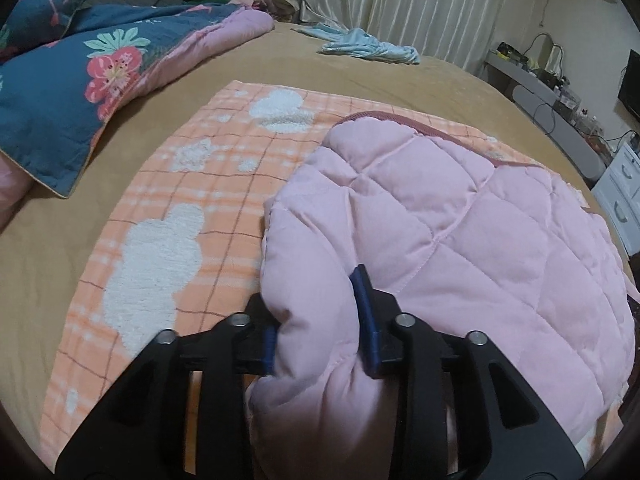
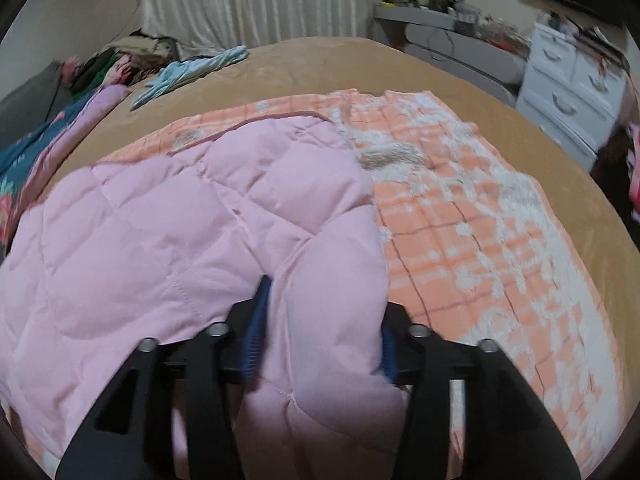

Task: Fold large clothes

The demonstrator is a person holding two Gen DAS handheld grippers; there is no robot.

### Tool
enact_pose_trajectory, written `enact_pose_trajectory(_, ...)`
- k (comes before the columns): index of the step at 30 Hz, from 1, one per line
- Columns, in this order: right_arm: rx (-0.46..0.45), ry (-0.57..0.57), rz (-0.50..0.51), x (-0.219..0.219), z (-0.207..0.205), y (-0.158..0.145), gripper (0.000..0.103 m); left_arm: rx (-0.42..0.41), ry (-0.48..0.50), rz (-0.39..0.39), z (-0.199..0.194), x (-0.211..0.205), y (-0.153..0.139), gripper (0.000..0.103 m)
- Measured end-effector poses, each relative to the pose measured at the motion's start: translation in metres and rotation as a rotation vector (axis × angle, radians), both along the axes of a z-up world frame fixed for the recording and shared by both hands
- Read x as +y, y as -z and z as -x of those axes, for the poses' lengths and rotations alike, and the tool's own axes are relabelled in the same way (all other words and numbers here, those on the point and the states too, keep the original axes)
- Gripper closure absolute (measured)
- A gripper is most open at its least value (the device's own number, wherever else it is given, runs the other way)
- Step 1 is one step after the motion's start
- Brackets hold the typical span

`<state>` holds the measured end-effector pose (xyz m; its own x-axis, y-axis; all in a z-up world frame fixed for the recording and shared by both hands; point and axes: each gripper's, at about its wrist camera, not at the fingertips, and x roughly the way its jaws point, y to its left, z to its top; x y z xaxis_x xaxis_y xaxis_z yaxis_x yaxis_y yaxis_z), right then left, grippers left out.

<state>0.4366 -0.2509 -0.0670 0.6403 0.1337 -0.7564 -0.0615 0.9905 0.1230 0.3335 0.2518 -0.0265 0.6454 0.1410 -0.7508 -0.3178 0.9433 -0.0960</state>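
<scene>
We are looking first at the left claw (image 1: 320, 320), which is straddling a puffy fold of the pink quilted blanket (image 1: 460, 232). Its jaws are standing partly spread and the fold is bulging between them, filling the gap; we are judging this a loosened hold, not a firm pinch. The blanket is lying on the tan bed (image 1: 360, 64), its pink lining folded over the orange checked face (image 1: 208, 184), which is showing uncovered on the left.

Moving rightward, the right claw (image 2: 324, 320) is doing the same at the other corner: jaws partly spread, a padded ridge of the blanket (image 2: 160, 220) sitting between them, the orange checked side (image 2: 480, 232) lying exposed to its right.

We are judging the first fold as laid down and being let go. The halves are not matching edge to edge, and further folds are remaining before the bundle is compact.
</scene>
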Motion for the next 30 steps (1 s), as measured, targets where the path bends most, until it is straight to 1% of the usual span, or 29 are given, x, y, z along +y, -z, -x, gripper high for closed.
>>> enact_pose_trajectory(1, -0.002, 0.016, -0.010, -0.005, 0.003, -0.002, 0.032, 0.006, -0.006, -0.003, 0.000, 0.000, -0.002, 0.058)
enact_pose_trajectory(2, -0.009, 0.027, -0.028, -0.009, 0.008, -0.004, 0.023, 0.011, -0.013, -0.003, 0.002, 0.002, -0.003, 0.050)
enact_pose_trajectory(3, -0.017, 0.029, -0.046, -0.012, 0.013, -0.007, 0.020, 0.013, -0.020, 0.001, 0.004, 0.003, -0.005, 0.045)
enact_pose_trajectory(4, -0.029, 0.028, -0.065, -0.016, 0.019, -0.011, 0.015, 0.013, -0.027, 0.008, 0.007, 0.004, -0.007, 0.044)
enact_pose_trajectory(5, -0.042, 0.029, -0.078, -0.019, 0.026, -0.015, 0.011, 0.010, -0.031, 0.011, 0.011, 0.004, -0.010, 0.039)
enact_pose_trajectory(6, -0.056, 0.030, -0.089, -0.021, 0.033, -0.018, 0.009, 0.005, -0.033, 0.008, 0.014, 0.004, -0.014, 0.032)
enact_pose_trajectory(7, -0.067, 0.029, -0.100, -0.024, 0.039, -0.022, 0.007, 0.000, -0.035, 0.007, 0.016, 0.004, -0.017, 0.029)
enact_pose_trajectory(9, -0.089, 0.030, -0.142, -0.031, 0.054, -0.030, 0.005, -0.022, -0.046, 0.010, 0.028, 0.003, -0.026, 0.018)
enact_pose_trajectory(11, -0.098, 0.025, -0.191, -0.037, 0.066, -0.036, 0.004, -0.038, -0.060, 0.012, 0.039, 0.003, -0.033, 0.012)
enact_pose_trajectory(12, -0.100, 0.025, -0.219, -0.041, 0.073, -0.039, 0.004, -0.043, -0.069, 0.017, 0.044, 0.002, -0.035, 0.010)
enact_pose_trajectory(14, -0.103, 0.024, -0.258, -0.045, 0.085, -0.045, 0.004, -0.057, -0.084, 0.051, 0.060, 0.004, -0.040, 0.010)
enact_pose_trajectory(17, -0.109, 0.013, -0.292, -0.047, 0.103, -0.052, 0.004, -0.068, -0.091, 0.095, 0.078, 0.004, -0.045, 0.010)
enact_pose_trajectory(21, -0.098, -0.002, -0.312, -0.045, 0.121, -0.051, 0.004, -0.088, -0.091, 0.152, 0.098, 0.000, -0.046, 0.009)
enact_pose_trajectory(23, -0.087, 0.000, -0.328, -0.045, 0.129, -0.048, 0.004, -0.104, -0.095, 0.205, 0.111, -0.002, -0.042, 0.009)
enact_pose_trajectory(26, -0.060, 0.006, -0.349, -0.043, 0.138, -0.037, 0.004, -0.100, -0.100, 0.292, 0.123, -0.007, -0.030, 0.009)
enact_pose_trajectory(29, -0.022, 0.016, -0.383, -0.041, 0.142, -0.024, 0.004, -0.080, -0.115, 0.368, 0.130, -0.011, -0.014, 0.009)
enact_pose_trajectory(30, -0.013, 0.020, -0.396, -0.041, 0.143, -0.020, 0.004, -0.074, -0.125, 0.407, 0.131, -0.013, -0.007, 0.009)
